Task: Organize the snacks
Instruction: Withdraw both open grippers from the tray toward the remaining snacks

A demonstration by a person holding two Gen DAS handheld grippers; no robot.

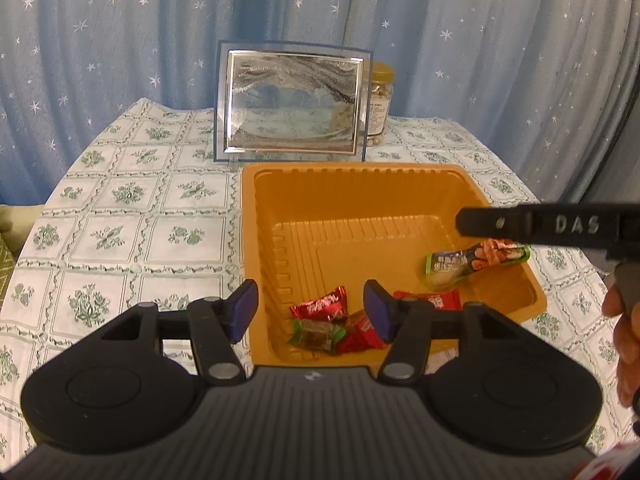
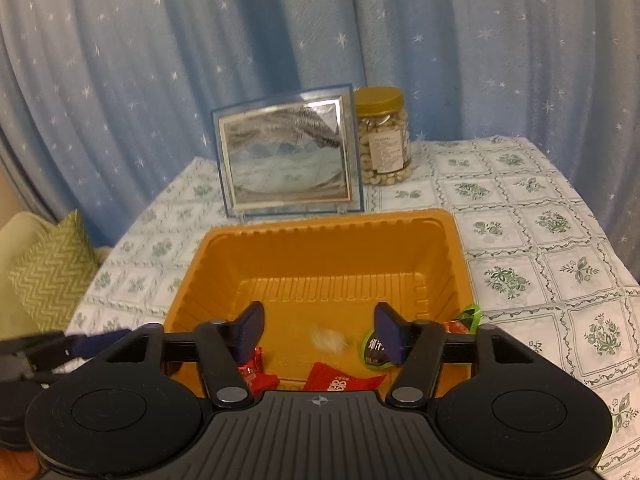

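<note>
While both sets of jaws hang over the near edge of the orange tray (image 1: 256, 216), the main risk is collision: the right gripper (image 2: 319, 334) crosses the tray's right side in the left wrist view, and any converging move could knock the two tools together or tip the light tray off the surface (image 1: 120, 216). Starting at the left, the left gripper (image 1: 311, 308) has its jaws parted about halfway, with nothing pressed between the pads; the wrappers seen between them lie on the tray floor below. A careless closing there could catch several wrappers at once, because the red candy (image 1: 320, 307), the green-ended candy (image 1: 316, 334) and the red packet (image 1: 360, 336) lie bunched and touching in the near left corner. Farther right, a second red packet (image 1: 428, 300) rests apart from that cluster, and the green snack pack (image 1: 472, 266) lies against the right wall, partly under the right gripper's finger. That gripper's jaws also stand roughly half open and hold nothing. A small pale fluffy scrap (image 2: 328, 338) sits on the tray floor between them; what it is cannot be told. Behind the tray stand a picture frame (image 2: 286, 156) and, to its right, a closed nut jar (image 2: 382, 136), full and untouched.
</note>
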